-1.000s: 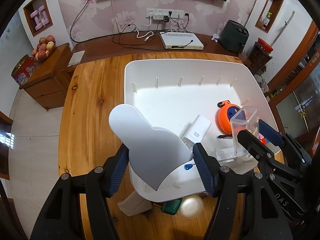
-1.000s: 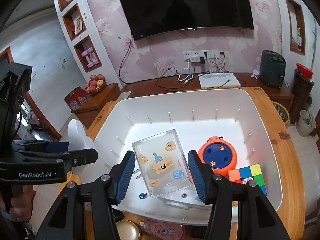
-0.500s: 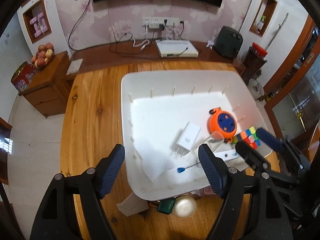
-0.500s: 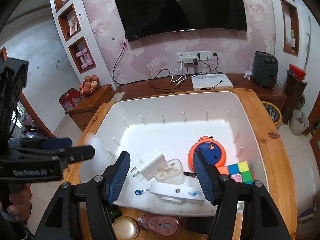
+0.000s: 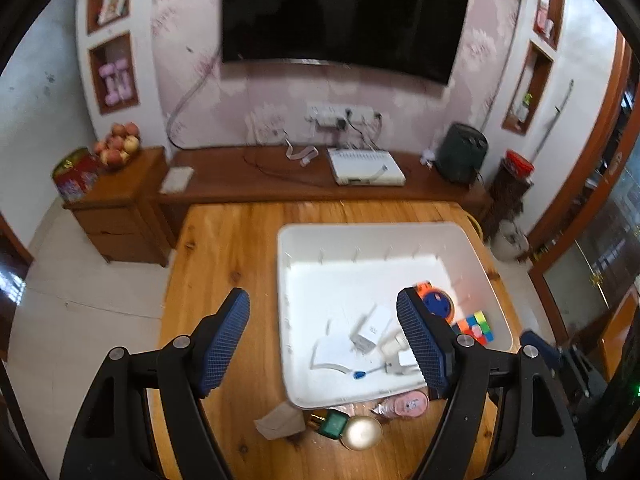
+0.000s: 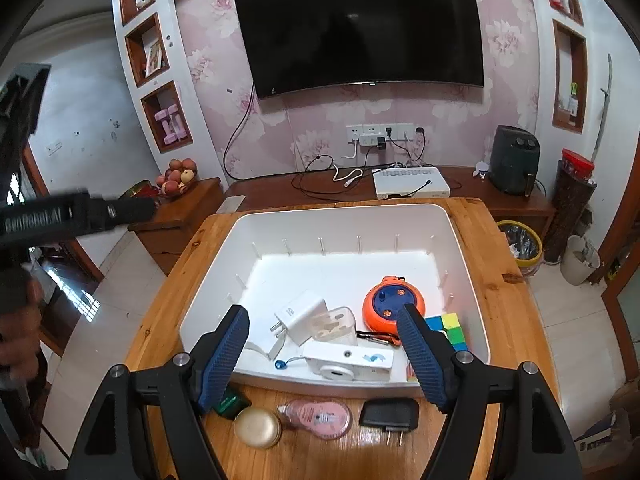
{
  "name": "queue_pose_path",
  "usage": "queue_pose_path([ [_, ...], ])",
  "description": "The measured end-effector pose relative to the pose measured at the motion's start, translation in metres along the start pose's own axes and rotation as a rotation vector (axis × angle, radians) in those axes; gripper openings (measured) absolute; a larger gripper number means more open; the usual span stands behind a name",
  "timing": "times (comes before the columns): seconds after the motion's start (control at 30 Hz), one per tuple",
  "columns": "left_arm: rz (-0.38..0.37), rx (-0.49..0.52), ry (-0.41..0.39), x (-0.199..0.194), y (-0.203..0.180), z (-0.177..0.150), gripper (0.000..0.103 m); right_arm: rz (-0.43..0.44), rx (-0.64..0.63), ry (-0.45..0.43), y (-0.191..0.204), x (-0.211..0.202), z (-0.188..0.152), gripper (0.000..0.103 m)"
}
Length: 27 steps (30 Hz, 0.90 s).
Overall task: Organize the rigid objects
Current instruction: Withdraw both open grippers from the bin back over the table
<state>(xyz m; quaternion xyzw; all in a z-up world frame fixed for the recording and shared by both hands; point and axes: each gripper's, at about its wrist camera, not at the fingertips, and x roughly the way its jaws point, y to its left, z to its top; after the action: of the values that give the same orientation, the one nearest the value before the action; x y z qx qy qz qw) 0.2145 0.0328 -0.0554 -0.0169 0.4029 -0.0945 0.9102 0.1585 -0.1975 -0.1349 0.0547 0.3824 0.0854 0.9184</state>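
White plastic bin (image 6: 224, 264) ahead already holds charger (image 6: 300, 314), clear box (image 6: 334, 324) and cube (image 6: 450, 326); below the empty, just-opening right gripper (image 6: 324, 354), tin (image 6: 257, 427), pink bottle (image 6: 318, 418) and black adapter (image 6: 389, 414) wait, left gripper (image 5: 324, 346) likewise apart.

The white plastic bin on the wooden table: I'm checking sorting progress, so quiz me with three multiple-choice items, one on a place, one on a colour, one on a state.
1. Where is the black plug adapter?
A. inside the white plastic bin
B. on the wooden table, in front of the bin
C. on the floor

2. What colour is the round reel?
A. orange
B. green
C. white

3. How is the right gripper?
A. shut on the clear box
B. open, holding nothing
C. shut on the cube

Answers: 1 B, it lies outside the near wall. 2 A, orange with a blue centre. 3 B, its jaws have just been opening and nothing is between the pads.
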Motion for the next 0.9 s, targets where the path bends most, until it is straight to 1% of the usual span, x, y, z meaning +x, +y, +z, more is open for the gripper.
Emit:
queue_pose_path([
  [0.13,0.021,-0.028,-0.053,-0.022,0.004,-0.001,0.079,0.023,-0.005,0.001,0.0,-0.014,-0.004,0.077],
  [0.3,0.07,-0.062,-0.12,-0.045,0.01,-0.006,0.079,0.058,-0.011,-0.009,-0.002,-0.032,-0.011,0.077],
  [0.4,0.108,-0.076,-0.141,-0.059,0.013,-0.011,0.079,0.074,-0.012,0.002,-0.003,-0.04,-0.016,0.077],
  [0.5,0.13,-0.082,-0.156,-0.071,0.013,-0.017,0.079,0.091,-0.023,0.006,-0.002,-0.05,-0.021,0.078],
  [0.53,0.141,-0.084,-0.158,-0.074,0.013,-0.019,0.079,0.094,-0.024,0.009,-0.004,-0.052,-0.023,0.082],
  [0.73,0.209,-0.114,-0.152,-0.089,0.017,-0.031,0.08,0.125,-0.036,0.034,-0.005,-0.058,-0.037,0.082],
  [0.9,0.262,-0.109,-0.117,-0.091,0.019,-0.042,0.08,0.144,-0.037,0.054,-0.006,-0.057,-0.052,0.082],
])
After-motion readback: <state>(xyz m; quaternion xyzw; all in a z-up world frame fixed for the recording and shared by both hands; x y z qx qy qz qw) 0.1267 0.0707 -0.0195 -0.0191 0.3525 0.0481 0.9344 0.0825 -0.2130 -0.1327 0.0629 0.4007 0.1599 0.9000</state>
